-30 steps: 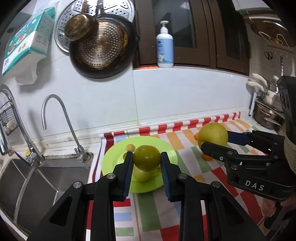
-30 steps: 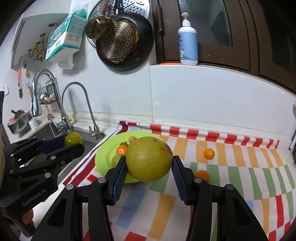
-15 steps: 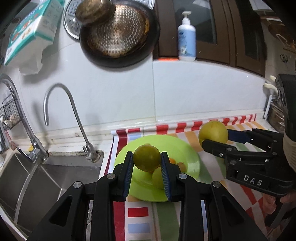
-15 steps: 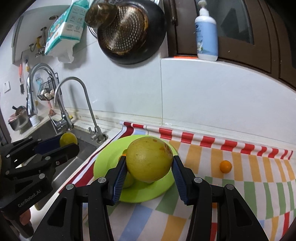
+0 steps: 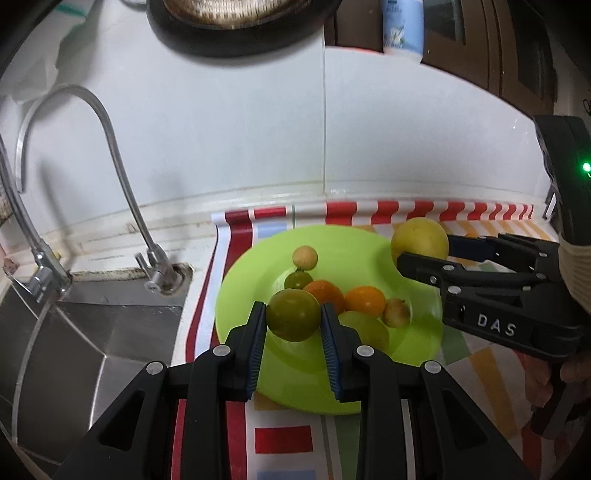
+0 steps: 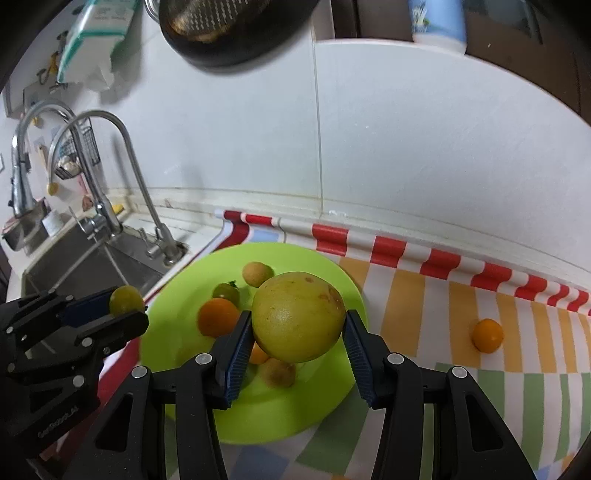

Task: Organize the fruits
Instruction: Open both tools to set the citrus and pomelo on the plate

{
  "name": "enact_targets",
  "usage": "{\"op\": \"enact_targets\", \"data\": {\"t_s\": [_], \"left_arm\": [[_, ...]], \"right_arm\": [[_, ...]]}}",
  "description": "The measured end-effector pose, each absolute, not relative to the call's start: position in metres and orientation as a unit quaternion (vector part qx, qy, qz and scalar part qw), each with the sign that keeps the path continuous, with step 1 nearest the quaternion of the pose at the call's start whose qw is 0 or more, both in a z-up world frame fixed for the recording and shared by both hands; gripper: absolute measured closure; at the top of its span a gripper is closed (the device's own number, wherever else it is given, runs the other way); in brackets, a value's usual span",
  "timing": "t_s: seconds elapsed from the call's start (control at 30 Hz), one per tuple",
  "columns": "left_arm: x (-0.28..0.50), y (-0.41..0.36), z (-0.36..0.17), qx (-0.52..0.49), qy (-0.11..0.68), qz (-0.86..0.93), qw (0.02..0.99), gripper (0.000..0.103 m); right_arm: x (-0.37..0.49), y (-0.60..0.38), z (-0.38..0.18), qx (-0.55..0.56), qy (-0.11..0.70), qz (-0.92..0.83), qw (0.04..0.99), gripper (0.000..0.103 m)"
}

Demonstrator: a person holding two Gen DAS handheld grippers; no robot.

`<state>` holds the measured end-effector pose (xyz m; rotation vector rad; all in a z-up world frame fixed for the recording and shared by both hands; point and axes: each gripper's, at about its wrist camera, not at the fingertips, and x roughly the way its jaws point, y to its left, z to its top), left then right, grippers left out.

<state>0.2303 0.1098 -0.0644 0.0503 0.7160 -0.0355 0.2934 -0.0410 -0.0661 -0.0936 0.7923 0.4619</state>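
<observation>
A lime-green plate [image 5: 255, 266] [image 6: 317, 402] lies on the striped cloth next to the sink and holds several small fruits, among them two oranges [image 5: 364, 300] [image 6: 216, 315]. My left gripper [image 5: 293, 321] is shut on a small green fruit [image 5: 293, 314] and holds it over the plate's near left side; it also shows in the right wrist view [image 6: 125, 301]. My right gripper [image 6: 298, 338] is shut on a large yellow citrus [image 6: 297, 315] above the plate's right part; the citrus shows in the left wrist view [image 5: 419, 238]. One small orange [image 6: 487, 335] lies on the cloth to the right.
A steel sink [image 5: 74, 332] with a curved tap [image 5: 110, 147] lies left of the plate. A dark pan [image 6: 229, 29] hangs on the tiled wall above. A soap bottle [image 5: 402, 26] stands on the ledge.
Both grippers have moved closer and lower over the green plate, each keeping its fruit. The plate's fruits now show plainly.
</observation>
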Motion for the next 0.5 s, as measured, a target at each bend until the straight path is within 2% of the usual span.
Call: {"op": "enact_targets", "data": {"t_s": [0.4, 0.5], "left_arm": [[0.251, 0.113, -0.085, 0.014, 0.368, -0.025, 0.929, 0.073], [0.251, 0.112, -0.083, 0.015, 0.368, -0.022, 0.929, 0.061]], "right_arm": [[0.319, -0.034, -0.096, -0.046, 0.415, 0.219, 0.882, 0.053], [0.321, -0.034, -0.097, -0.046, 0.415, 0.217, 0.882, 0.053]]}}
